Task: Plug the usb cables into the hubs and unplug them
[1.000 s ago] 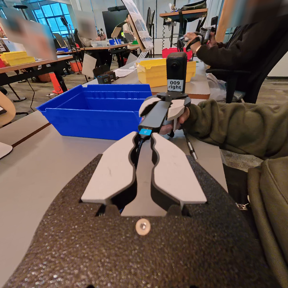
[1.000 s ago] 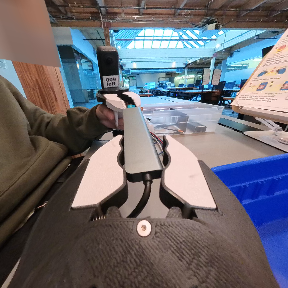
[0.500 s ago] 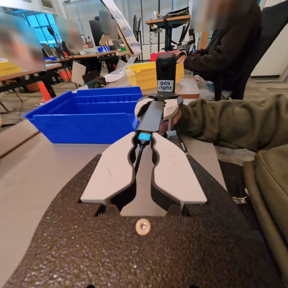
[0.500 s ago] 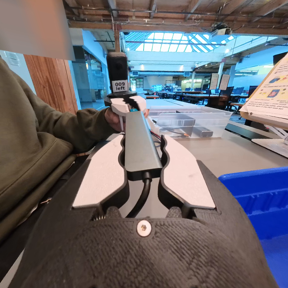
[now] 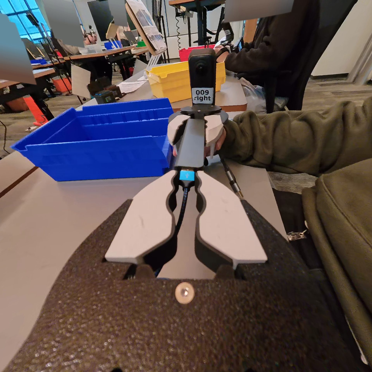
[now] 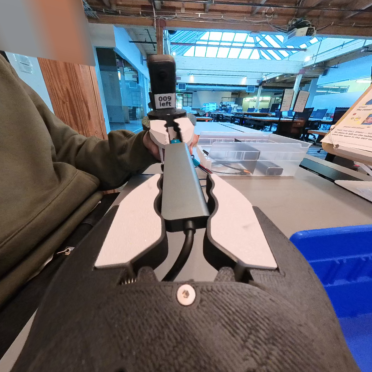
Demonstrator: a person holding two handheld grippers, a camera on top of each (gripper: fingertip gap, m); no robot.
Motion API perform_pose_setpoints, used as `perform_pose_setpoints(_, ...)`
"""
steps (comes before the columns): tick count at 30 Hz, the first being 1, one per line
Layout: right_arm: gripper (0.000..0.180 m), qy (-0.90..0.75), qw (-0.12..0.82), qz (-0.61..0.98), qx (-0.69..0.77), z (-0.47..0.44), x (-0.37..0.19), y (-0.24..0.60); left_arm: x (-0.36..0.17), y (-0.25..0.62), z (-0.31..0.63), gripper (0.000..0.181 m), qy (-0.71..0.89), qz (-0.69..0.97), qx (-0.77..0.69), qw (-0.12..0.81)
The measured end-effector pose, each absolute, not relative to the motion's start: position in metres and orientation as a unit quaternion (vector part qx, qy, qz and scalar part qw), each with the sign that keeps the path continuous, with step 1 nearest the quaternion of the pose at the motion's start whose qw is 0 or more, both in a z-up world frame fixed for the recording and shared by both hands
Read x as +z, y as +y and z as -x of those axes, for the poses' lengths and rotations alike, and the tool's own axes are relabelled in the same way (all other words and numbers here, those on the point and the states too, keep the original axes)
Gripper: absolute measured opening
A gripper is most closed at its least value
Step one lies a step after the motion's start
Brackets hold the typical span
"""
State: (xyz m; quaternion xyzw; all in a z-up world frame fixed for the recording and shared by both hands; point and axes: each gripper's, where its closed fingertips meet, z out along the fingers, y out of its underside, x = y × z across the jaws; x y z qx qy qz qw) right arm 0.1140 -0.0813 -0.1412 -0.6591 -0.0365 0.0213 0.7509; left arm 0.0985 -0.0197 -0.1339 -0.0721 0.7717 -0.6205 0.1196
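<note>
In the left wrist view my left gripper (image 5: 186,173) is shut on a blue USB plug (image 5: 186,176); its braided cable (image 5: 182,209) runs back between the fingers. The plug meets the end of a grey hub (image 5: 191,145), with a sliver of metal showing between them. The right gripper (image 5: 196,128) holds the hub's far end. In the right wrist view my right gripper (image 6: 184,178) is shut on the hub (image 6: 179,161), whose black cable (image 6: 185,241) trails back. The left gripper (image 6: 173,130) holds the blue plug (image 6: 175,141) at the hub's far end.
A blue bin (image 5: 96,138) stands on the grey table (image 5: 60,201) to the left; it also shows in the right wrist view (image 6: 332,271). A clear bin (image 6: 251,155) holds cables and another hub. A loose jack cable (image 5: 233,181) lies nearby. A yellow bin (image 5: 173,80) sits behind. My hands' fingertips stand some 7 cm from each other.
Both grippers keep their holds and stay facing each other. The blue plug's shell seems slightly farther from the hub's end than before. Both views have shifted a little.
</note>
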Motion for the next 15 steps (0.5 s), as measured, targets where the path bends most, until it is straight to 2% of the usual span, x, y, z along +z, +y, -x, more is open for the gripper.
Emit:
perform_pose_setpoints(7, 0.039, -0.042, 0.752, 0.657, 0.028, -0.1123, -0.1408, -0.082, -0.1308, -0.0188, -0.0981, 0.014, 0.783, 0.058, -0.6, 0.153)
perform_pose_setpoints(15, 0.038, -0.038, 0.75, 0.66, 0.035, -0.1134, -0.1414, -0.0812, -0.1332, -0.017, -0.1003, 0.014, 0.775, 0.088, -0.614, 0.115)
